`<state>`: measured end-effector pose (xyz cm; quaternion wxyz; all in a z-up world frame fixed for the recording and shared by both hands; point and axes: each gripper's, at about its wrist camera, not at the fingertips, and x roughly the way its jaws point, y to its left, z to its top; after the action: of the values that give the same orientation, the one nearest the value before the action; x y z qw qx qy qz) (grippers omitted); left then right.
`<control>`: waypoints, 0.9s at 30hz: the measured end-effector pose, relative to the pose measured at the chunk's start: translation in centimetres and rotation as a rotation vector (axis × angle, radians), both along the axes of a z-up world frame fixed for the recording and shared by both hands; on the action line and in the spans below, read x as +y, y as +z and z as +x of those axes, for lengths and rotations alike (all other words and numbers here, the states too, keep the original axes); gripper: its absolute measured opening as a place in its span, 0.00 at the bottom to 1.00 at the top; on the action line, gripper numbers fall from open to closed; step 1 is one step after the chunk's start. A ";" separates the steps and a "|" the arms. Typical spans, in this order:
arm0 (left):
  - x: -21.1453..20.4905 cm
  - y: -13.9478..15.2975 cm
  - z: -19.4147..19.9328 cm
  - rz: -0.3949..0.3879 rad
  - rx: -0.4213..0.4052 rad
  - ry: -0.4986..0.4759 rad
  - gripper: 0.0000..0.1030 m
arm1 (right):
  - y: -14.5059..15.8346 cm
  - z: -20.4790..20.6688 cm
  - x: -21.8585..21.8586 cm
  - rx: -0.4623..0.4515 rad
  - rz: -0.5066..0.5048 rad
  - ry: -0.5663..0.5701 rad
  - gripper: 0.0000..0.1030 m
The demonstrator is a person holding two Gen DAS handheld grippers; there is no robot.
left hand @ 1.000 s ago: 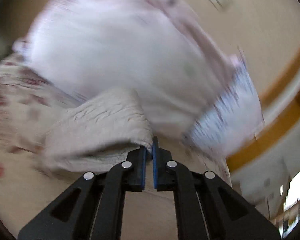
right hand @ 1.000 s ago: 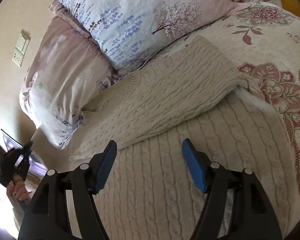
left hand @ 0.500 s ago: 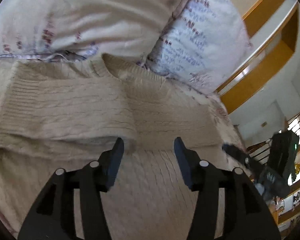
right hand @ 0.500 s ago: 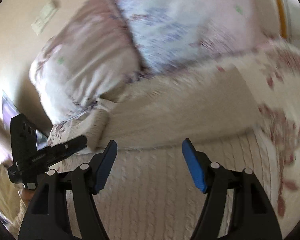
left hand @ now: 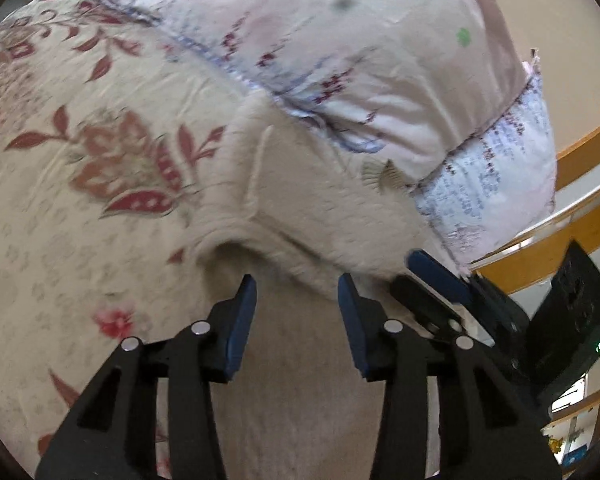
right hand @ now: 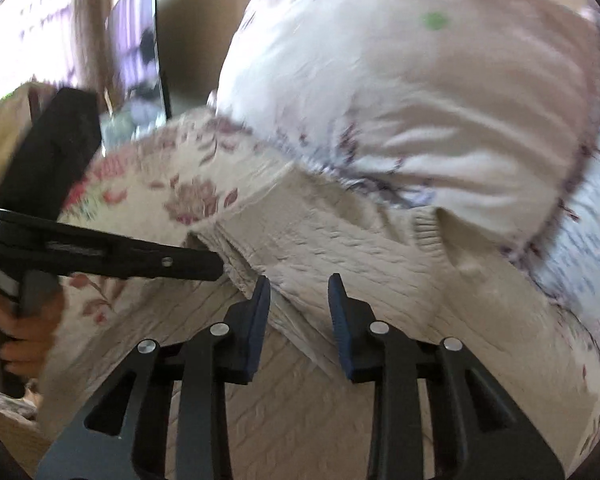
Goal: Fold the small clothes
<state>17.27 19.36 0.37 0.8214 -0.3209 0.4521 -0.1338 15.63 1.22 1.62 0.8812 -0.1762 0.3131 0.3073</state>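
No readable labels anywhere. Cream cable-knit sweater lies on the floral bedspread against soft pillows. Left gripper and right gripper both gape, holding nothing, over a folded edge.

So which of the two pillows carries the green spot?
The pink pillow, the one lying on top nearest the sweater. Its green spot shows in both views. The bluish-white pillow beneath it has only small purple print.
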 end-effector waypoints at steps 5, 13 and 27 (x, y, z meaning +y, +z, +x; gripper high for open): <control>-0.5 -0.3 -0.5 0.058 0.001 -0.018 0.41 | -2.4 0.7 1.2 -0.018 -0.118 -0.022 0.31; -0.9 -0.3 -0.4 0.092 -0.005 -0.021 0.41 | -0.8 0.8 -1.8 -0.034 0.062 -0.183 0.09; -1.3 -0.2 -0.4 0.108 -0.020 -0.045 0.48 | -3.2 -2.0 -27.3 0.371 0.729 -0.846 0.31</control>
<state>16.82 18.06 0.19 0.8387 -0.2646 0.4576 -0.1309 13.65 -26.06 -1.62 0.8615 0.3350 0.3793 0.0423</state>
